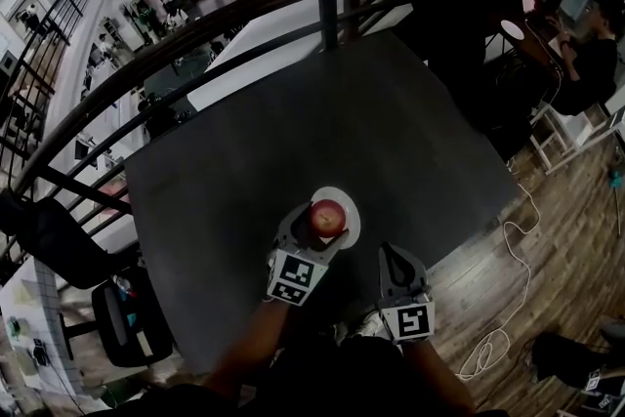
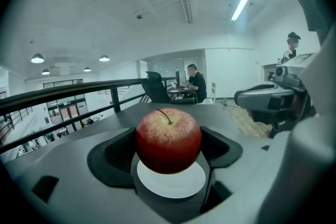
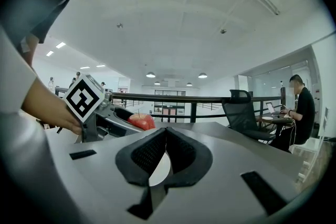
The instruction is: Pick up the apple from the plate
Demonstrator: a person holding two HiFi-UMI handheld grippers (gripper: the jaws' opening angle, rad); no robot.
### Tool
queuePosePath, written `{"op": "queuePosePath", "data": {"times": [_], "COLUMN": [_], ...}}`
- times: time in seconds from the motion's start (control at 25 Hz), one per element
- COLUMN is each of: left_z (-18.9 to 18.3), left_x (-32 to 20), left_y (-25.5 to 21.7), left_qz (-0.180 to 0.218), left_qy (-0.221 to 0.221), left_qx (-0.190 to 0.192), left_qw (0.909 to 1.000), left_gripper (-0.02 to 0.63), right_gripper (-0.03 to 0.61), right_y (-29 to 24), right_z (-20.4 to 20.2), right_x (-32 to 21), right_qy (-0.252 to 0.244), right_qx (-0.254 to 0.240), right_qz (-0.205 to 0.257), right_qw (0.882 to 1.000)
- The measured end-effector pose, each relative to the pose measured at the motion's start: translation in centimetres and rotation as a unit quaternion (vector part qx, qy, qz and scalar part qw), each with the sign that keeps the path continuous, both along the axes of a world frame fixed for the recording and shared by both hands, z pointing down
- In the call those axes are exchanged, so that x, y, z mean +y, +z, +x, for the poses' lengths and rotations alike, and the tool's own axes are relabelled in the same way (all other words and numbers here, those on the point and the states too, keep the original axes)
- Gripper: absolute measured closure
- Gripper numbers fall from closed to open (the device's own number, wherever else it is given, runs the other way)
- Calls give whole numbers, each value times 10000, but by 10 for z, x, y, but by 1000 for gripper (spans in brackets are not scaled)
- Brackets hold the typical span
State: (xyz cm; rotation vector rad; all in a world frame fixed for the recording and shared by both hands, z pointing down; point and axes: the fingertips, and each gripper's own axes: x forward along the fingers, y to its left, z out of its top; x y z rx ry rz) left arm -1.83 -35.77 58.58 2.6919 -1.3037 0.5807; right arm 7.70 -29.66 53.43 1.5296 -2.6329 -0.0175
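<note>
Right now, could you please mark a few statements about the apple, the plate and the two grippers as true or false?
1. The fingers of the left gripper flank the apple. True.
2. The right gripper holds the apple. False: its fingers are together with nothing between them.
3. The plate is white. True.
4. The apple is green. False: it is red.

A curved black railing [image 1: 244,0] rounds the dark surface's [image 1: 293,132] far edge, wooden floor [image 1: 571,200] with a white cable [image 1: 510,312] lies off its right edge, and a strip light [image 2: 240,6] glows on the white ceiling.
</note>
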Motion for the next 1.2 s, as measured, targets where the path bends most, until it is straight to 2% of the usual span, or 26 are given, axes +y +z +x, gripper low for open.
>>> {"op": "queuePosePath", "data": {"times": [0.28, 0.6, 1.0, 1.2], "left_z": [-3, 5, 9, 10], "left_x": [19, 44, 61, 66], "left_y": [-32, -66, -84, -86], "left_qz": [176, 423, 578, 593], "left_qy": [-99, -133, -227, -280], "left_qx": [129, 222, 225, 228], "left_qw": [9997, 9988, 9978, 9976], "left_gripper": [233, 233, 233, 233], "right_gripper": [554, 554, 555, 555], "right_y": [-14, -63, -65, -76], "right_z": [6, 4, 16, 18], "right_x": [8, 15, 28, 28], "right_qy": [20, 13, -75, -80], "right_qx": [28, -281, 82, 8], "right_qz": [75, 518, 602, 737], "right_qw": [10000, 9983, 9981, 9972]}}
